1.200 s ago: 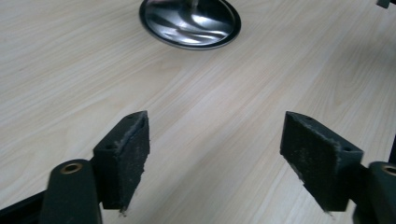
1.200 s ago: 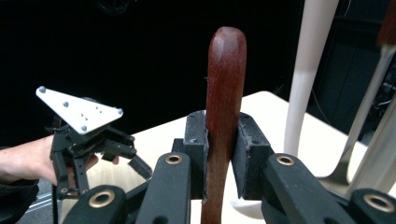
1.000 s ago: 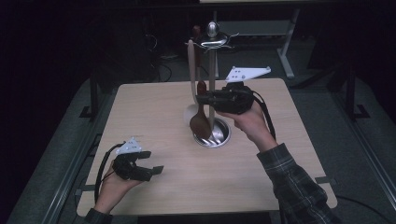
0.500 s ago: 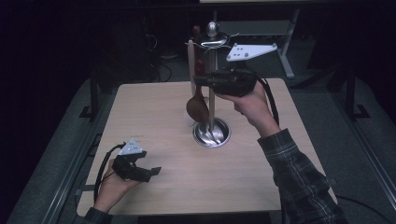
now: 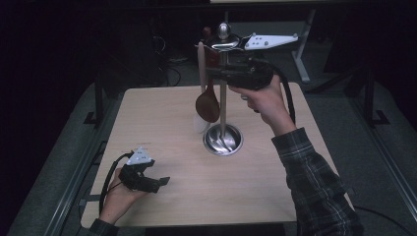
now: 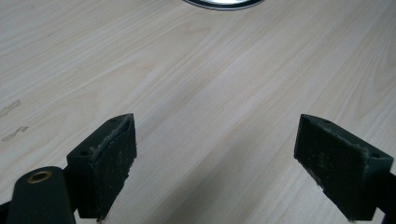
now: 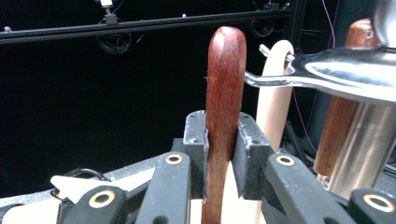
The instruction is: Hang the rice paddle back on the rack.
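The right claw (image 7: 219,154), clenched on the dark wooden spoon's (image 5: 208,102) handle, has lifted it from low on the surface (image 5: 162,123) toward the hooks atop the metal stand (image 5: 223,88), so hanging looks near. A pale spoon (image 5: 200,64) already hangs close beside it and crowds that hook. The left claw (image 6: 215,158) rests released, jaws just opened wider, nothing between them.

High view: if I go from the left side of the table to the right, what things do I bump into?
Left gripper, open on the table → dark wooden spoon held up by the right gripper → shiny metal stand → person's right hand.
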`<state>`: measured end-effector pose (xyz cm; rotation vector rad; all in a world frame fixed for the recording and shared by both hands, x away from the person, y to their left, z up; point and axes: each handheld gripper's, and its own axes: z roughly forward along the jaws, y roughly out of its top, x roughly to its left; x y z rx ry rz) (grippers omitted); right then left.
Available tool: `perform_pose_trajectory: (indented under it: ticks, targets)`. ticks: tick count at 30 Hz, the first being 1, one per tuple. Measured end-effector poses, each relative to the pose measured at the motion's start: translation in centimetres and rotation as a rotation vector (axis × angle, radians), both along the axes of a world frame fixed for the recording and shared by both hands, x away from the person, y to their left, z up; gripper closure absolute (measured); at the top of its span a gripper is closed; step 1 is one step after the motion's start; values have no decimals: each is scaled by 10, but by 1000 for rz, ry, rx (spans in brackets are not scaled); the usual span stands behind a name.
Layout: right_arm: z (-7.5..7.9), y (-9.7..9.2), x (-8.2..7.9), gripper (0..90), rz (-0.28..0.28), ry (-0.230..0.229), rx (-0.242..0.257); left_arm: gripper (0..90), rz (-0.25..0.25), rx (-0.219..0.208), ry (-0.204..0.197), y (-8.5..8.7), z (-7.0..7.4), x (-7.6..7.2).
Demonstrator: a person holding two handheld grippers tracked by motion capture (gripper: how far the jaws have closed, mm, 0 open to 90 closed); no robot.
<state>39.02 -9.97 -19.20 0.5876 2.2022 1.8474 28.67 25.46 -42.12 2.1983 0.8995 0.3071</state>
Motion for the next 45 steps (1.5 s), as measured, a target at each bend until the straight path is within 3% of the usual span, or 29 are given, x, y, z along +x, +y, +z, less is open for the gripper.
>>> perform_pose_trajectory:
  ticks: [11,18,20,23,29,37,45]
  targets:
    - [-6,-7,14,769,-3,44,26,129,-10,13,14,-1,-2,0]
    - [-8,-8,14,755,-4,29,16,130,-19,19,26,-2,-3,-1]
    - [-8,-8,11,672,-19,12,-20,130,-22,22,26,-2,-3,-1]
    - [-12,-7,7,619,-32,-3,-64,129,-22,18,26,-2,-3,-1]
    - [-22,-13,-2,532,-61,-21,-103,129,-35,38,25,-5,-4,-2]
    - [-36,-26,-12,381,-88,-18,-114,129,-37,42,24,-6,-5,-2]
    - [-60,-38,-22,269,-111,-19,-131,129,-48,44,25,-7,-6,-2]
